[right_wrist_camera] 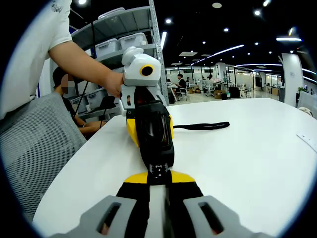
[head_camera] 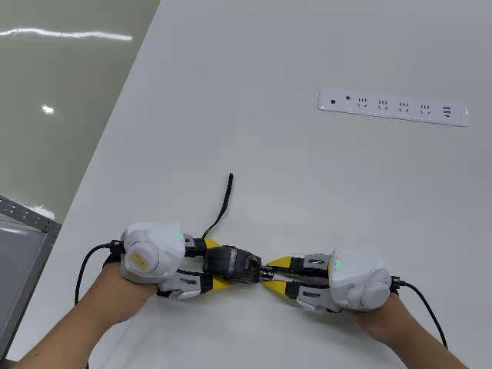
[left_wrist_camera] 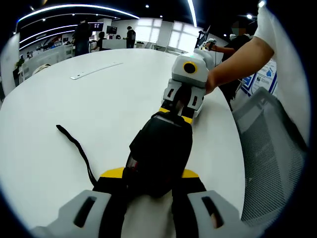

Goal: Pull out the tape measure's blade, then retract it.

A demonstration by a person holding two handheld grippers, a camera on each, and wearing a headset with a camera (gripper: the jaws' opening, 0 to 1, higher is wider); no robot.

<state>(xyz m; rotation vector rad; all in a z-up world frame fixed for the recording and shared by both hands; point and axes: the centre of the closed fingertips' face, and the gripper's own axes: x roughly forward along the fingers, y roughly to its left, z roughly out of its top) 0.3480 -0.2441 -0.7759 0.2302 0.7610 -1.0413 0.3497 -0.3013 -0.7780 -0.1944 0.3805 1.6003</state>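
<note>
Tape measure (head_camera: pixel 233 263) is held low over the white table (head_camera: pixel 307 184), close to its near edge and nearer the left edge than the right. No contact with the tabletop can be confirmed.

Left gripper (head_camera: pixel 217 264): jaws are clamped on the black case from both sides, yellow pads (left_wrist_camera: pixel 113 173) pressed against it. In the left gripper view the case (left_wrist_camera: pixel 159 151) is seen wedged between the jaws of that gripper (left_wrist_camera: pixel 151 174).

Right gripper (head_camera: pixel 275 274): jaws are closed on the blade tip (right_wrist_camera: pixel 157 170), pinched right at the case mouth. Hardly any blade is exposed between the tip and the case (right_wrist_camera: pixel 154 130). The two grippers are pointed at each other, nearly nose to nose, with the tape measure between them.

Wrist strap (head_camera: pixel 220 206) is laid out flat on the table, run from the case toward the far edge, slack.

A white power strip (head_camera: pixel 393 108) is placed well apart, toward the far right of the table.

Each gripper is gripped from behind by one of the person's hands; the opposite gripper (left_wrist_camera: pixel 190 74) is seen head-on from the left one.
</note>
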